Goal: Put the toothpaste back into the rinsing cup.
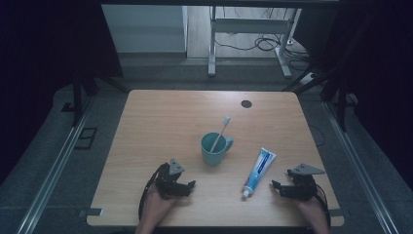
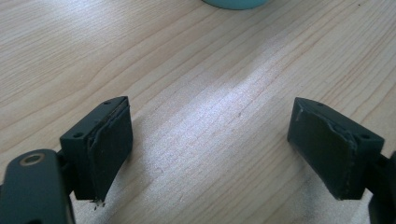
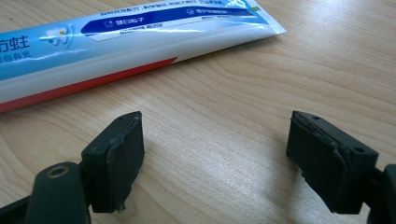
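A teal mug [image 1: 215, 148] stands near the middle of the wooden table [image 1: 160, 117] with a white toothbrush [image 1: 220, 132] leaning in it, head up. To its right lies a blue and white toothpaste tube [image 1: 258, 170], cap toward the front edge. My left gripper [image 1: 191, 186] rests on the table in front and left of the mug, jaws wide apart over bare wood [image 2: 210, 144]. My right gripper [image 1: 275, 187] rests just right of the tube's cap, open, nothing between its pads [image 3: 215, 154]. The tube [image 3: 116, 42] lies beyond its jaws. The mug's base [image 2: 236, 3] peeks in at the top edge.
A dark round hole [image 1: 246, 104] marks the table's far right. Beyond the table stands a white metal frame [image 1: 248, 34] with cables on the floor. Dark curtains flank both sides. Bare wood spreads over the table's far and left parts.
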